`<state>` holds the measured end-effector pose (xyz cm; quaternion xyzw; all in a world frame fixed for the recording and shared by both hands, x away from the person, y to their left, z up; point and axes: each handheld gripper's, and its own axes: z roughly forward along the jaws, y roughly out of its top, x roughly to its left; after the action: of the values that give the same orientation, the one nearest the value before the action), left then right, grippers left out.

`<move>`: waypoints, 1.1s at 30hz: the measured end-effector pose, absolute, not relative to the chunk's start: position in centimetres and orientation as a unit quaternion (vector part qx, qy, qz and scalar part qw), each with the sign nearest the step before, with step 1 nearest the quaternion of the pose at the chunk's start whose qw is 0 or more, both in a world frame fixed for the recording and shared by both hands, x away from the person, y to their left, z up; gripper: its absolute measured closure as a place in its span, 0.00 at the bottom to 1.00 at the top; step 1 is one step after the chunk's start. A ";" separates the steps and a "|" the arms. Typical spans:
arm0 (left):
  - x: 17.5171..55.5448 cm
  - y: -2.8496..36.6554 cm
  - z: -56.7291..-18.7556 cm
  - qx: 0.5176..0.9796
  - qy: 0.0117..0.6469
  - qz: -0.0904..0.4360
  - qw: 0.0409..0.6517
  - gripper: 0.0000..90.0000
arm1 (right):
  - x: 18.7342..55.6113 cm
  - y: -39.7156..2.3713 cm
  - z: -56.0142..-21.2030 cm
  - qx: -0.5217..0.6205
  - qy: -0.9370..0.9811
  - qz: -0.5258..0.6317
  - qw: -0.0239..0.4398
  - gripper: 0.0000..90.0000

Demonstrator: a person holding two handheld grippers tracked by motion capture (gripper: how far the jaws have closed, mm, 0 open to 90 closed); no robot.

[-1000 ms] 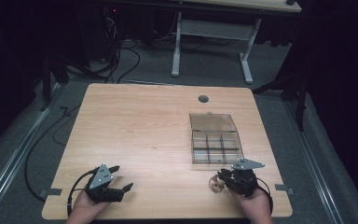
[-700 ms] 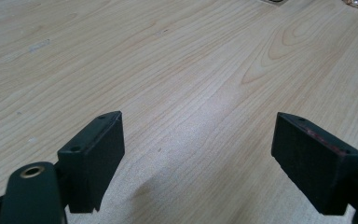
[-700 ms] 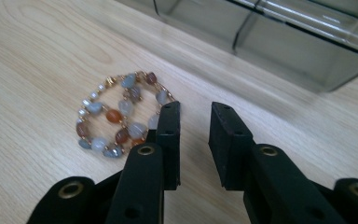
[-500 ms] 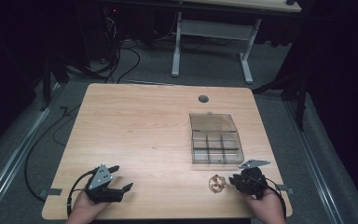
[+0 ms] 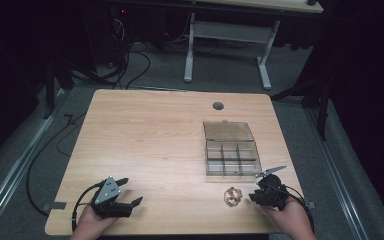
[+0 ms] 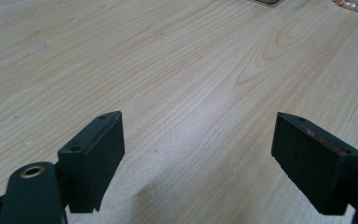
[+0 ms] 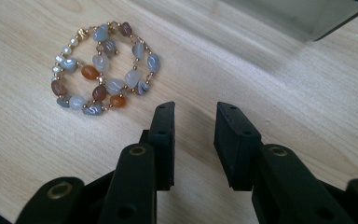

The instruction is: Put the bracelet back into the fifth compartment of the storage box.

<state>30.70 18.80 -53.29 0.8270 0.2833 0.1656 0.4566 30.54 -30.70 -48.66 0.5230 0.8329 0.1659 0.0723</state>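
A beaded bracelet of grey, orange and pearl stones lies coiled on the wooden table near its front edge. In the right gripper view the bracelet sits just left of and beyond the jaws. My right gripper rests right of the bracelet, apart from it, its jaws a little open and holding nothing. A clear compartment box stands behind the bracelet with its lid laid back. My left gripper rests at the front left, its jaws wide open over bare wood.
The box's corner lies close beyond the right jaws. A round cable hole sits near the table's far edge. Cables and a desk frame are on the floor behind the table.
My right gripper has let go of the bracelet and drawn back to the right, leaving it on the table. The left gripper has stayed in place.
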 end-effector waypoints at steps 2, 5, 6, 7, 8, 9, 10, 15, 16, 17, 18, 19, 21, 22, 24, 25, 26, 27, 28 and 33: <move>30.7 18.8 -53.3 0.827 0.283 0.166 0.457 0.20 | 30.7 -30.6 -48.6 0.520 0.837 0.157 0.068 0.76; 30.7 18.8 -53.3 0.828 0.281 0.164 0.456 0.20 | 30.9 -30.2 -48.3 0.510 0.848 0.131 0.060 0.75; 30.7 18.8 -53.3 0.829 0.280 0.164 0.456 0.20 | 30.9 -30.1 -48.3 0.509 0.849 0.129 0.058 0.75; 30.7 18.8 -53.3 0.829 0.280 0.164 0.455 0.20 | 31.0 -30.0 -48.2 0.506 0.852 0.122 0.057 0.74; 30.7 18.8 -53.3 0.829 0.280 0.164 0.455 0.20 | 31.0 -30.0 -48.2 0.506 0.852 0.122 0.057 0.74; 30.7 18.7 -53.3 0.829 0.279 0.166 0.456 0.20 | 31.1 -29.7 -48.0 0.500 0.857 0.113 0.056 0.73; 30.7 18.7 -53.3 0.829 0.279 0.166 0.456 0.20 | 31.1 -29.7 -48.0 0.500 0.857 0.113 0.056 0.73; 30.6 18.7 -53.3 0.830 0.279 0.165 0.454 0.20 | 31.3 -29.1 -47.9 0.490 0.865 0.095 0.050 0.71; 30.6 18.7 -53.3 0.830 0.279 0.165 0.454 0.20 | 31.4 -29.0 -48.0 0.488 0.867 0.090 0.049 0.69; 30.6 18.7 -53.3 0.830 0.280 0.166 0.454 0.20 | 31.4 -28.8 -48.0 0.487 0.868 0.088 0.045 0.67; 30.6 18.7 -53.3 0.830 0.280 0.166 0.454 0.20 | 31.4 -28.8 -48.0 0.487 0.868 0.088 0.045 0.67; 30.6 18.7 -53.3 0.830 0.280 0.166 0.453 0.20 | 31.4 -28.7 -47.9 0.487 0.868 0.084 0.045 0.66; 30.6 18.7 -53.3 0.829 0.281 0.166 0.453 0.20 | 31.5 -28.5 -47.7 0.482 0.871 0.078 0.044 0.63; 30.6 18.7 -53.3 0.829 0.281 0.166 0.453 0.20 | 31.5 -28.5 -47.7 0.482 0.871 0.078 0.044 0.63; 30.6 18.7 -53.3 0.830 0.281 0.166 0.453 0.20 | 31.6 -28.3 -47.7 0.481 0.872 0.080 0.040 0.60; 30.6 18.7 -53.3 0.830 0.281 0.166 0.453 0.20 | 31.6 -28.3 -47.6 0.479 0.873 0.079 0.040 0.59; 30.7 18.7 -53.3 0.830 0.280 0.165 0.453 0.20 | 31.6 -28.1 -47.6 0.478 0.874 0.081 0.038 0.55; 30.7 18.7 -53.3 0.832 0.279 0.163 0.451 0.20 | 31.7 -27.9 -47.6 0.472 0.877 0.085 0.031 0.49; 30.7 18.7 -53.3 0.832 0.279 0.163 0.451 0.20 | 31.7 -27.9 -47.6 0.472 0.877 0.085 0.031 0.49; 30.7 18.7 -53.3 0.833 0.277 0.162 0.452 0.20 | 31.9 -26.7 -47.9 0.459 0.884 0.085 0.023 0.31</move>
<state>30.67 18.67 -53.29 0.8325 0.2770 0.1621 0.4515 31.89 -26.66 -47.95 0.4591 0.8840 0.0848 0.0229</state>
